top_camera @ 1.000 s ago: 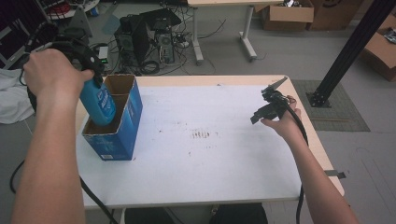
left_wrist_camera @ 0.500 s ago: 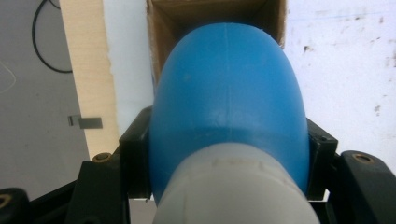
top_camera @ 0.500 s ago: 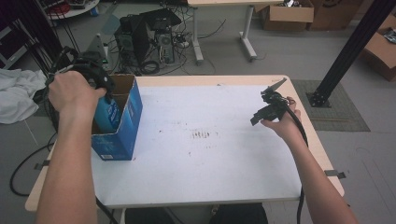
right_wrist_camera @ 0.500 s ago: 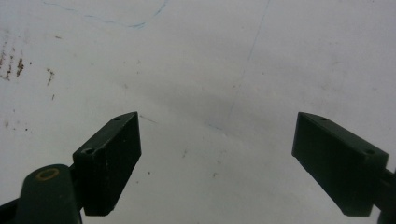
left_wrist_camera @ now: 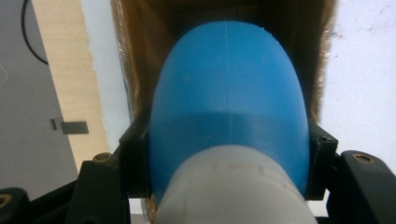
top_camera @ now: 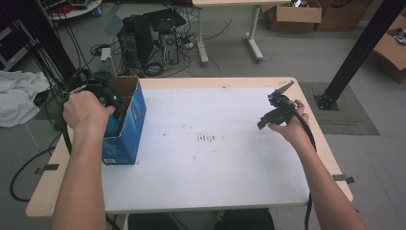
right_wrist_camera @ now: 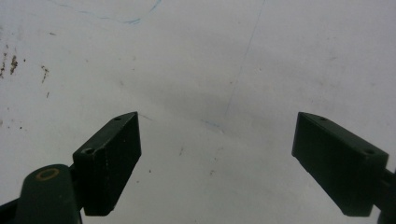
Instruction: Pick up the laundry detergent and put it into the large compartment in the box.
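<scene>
A blue bottle point(left_wrist_camera: 229, 98) with a white cap point(left_wrist_camera: 233, 196) is clamped between the jaws of my left gripper point(left_wrist_camera: 229, 158), pointing down into the brown inside of an open blue cardboard box point(top_camera: 131, 115). In the high view the left hand point(top_camera: 86, 111) covers that gripper at the box's mouth, and the bottle is sunk into the box. My right gripper point(top_camera: 275, 106) hangs over the right side of the white table point(top_camera: 215, 158), open, with nothing between its fingers point(right_wrist_camera: 112, 154).
The box stands at the table's left edge. A black post point(top_camera: 354, 52) rises beyond the right corner. Computer towers point(top_camera: 153, 38), cables and cardboard boxes point(top_camera: 292, 17) lie on the floor behind. A white cloth point(top_camera: 16, 98) lies at the far left.
My left hand has come down with the blue bottle, from above the box into its opening. The right gripper has stayed where it was.
</scene>
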